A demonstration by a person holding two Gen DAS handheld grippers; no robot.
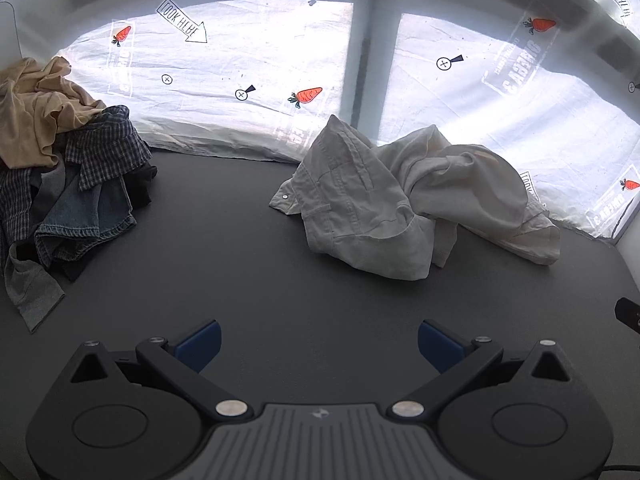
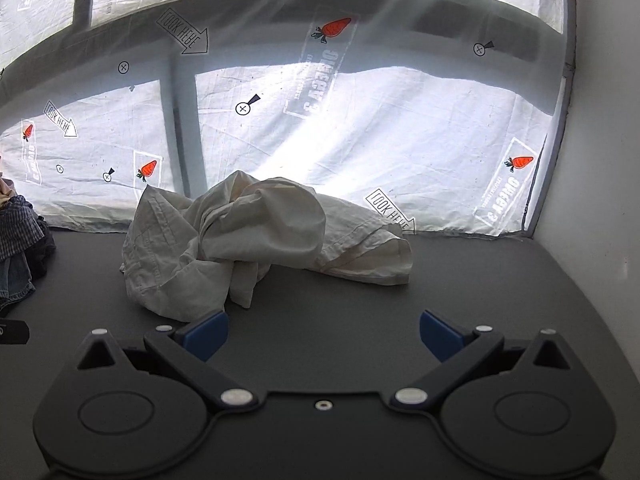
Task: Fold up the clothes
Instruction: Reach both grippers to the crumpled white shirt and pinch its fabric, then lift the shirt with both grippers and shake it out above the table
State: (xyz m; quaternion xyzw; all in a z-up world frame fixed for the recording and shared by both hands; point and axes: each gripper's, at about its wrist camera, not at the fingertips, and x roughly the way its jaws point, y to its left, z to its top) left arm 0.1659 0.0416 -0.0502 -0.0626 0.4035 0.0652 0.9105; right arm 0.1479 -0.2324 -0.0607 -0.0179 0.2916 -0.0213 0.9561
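Note:
A crumpled white garment (image 1: 400, 200) with a snap button lies on the dark grey table (image 1: 240, 272), toward the back. It also shows in the right wrist view (image 2: 256, 236). My left gripper (image 1: 319, 344) is open and empty, over bare table well short of the garment. My right gripper (image 2: 324, 334) is open and empty; its left blue fingertip (image 2: 208, 336) is close to the garment's near edge, not touching.
A pile of clothes (image 1: 60, 168), tan, plaid, denim and grey, sits at the table's left and shows at the left edge of the right wrist view (image 2: 20, 248). A white printed sheet (image 1: 240, 80) backs the table. A white wall (image 2: 600, 200) bounds the right side.

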